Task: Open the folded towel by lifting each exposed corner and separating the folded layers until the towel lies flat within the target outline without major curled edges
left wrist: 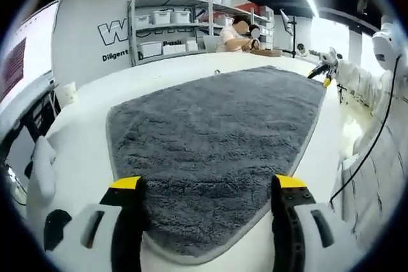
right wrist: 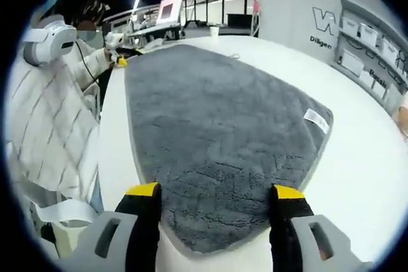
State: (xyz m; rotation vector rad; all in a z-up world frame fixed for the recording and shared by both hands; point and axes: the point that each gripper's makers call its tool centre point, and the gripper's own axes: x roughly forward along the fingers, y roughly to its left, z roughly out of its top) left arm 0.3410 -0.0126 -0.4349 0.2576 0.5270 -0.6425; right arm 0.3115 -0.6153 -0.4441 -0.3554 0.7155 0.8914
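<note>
Both grippers, left point(left wrist: 209, 190) and right point(right wrist: 215, 197), hover wide-jawed over towel point(left wrist: 217, 138) corners.

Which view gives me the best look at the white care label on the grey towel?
The right gripper view: the small white care label lies in plain sight at the edge of the grey plush towel, to the right of the open tongs. In the left gripper view the towel spreads out, but I cannot make out the label.

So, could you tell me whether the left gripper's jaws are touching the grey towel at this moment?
Cannot tell. In the left gripper view, the left gripper is open, its yellow-tipped jaws astride the near corner of the grey towel, but whether they rest on it or hover above is unclear.
</note>
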